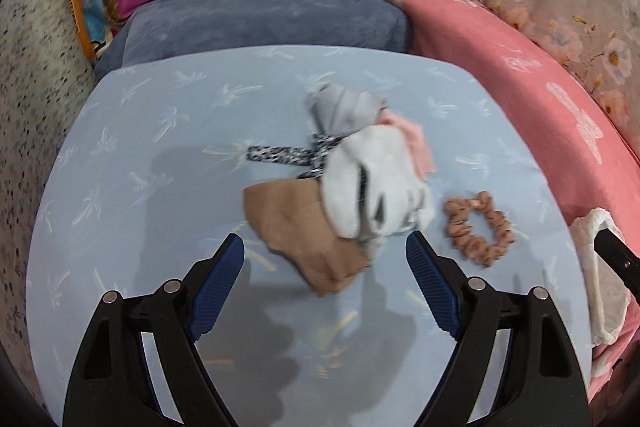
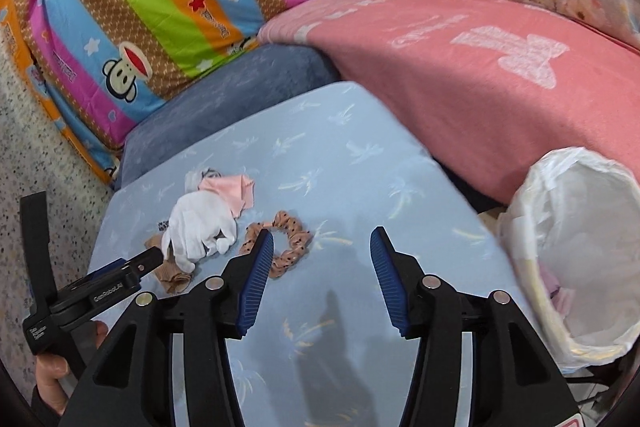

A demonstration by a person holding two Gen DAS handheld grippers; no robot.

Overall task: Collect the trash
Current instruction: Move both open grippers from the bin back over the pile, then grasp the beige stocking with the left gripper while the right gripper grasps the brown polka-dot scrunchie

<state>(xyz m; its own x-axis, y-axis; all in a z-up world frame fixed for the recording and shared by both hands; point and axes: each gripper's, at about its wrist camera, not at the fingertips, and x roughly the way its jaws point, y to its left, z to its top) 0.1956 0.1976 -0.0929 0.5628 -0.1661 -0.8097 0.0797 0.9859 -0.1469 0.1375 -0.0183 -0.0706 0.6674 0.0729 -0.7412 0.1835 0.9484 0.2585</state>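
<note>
Pale blue cushion (image 1: 160,131) carried a heap of socks and a white glove (image 1: 372,187), scrunchie (image 1: 478,229) just beside the heap, lined bin (image 2: 576,247) off its edge awaiting trash, while left gripper (image 1: 325,253) and right gripper (image 2: 322,247) hovered open, holding nothing.

Blue cushion (image 1: 160,155) carries sock pile (image 1: 340,187), scrunchie (image 1: 478,229).

Black-and-white patterned cloth (image 1: 288,155) mostly buried under pile, lined bin (image 2: 576,251) cut off at right edge
</note>
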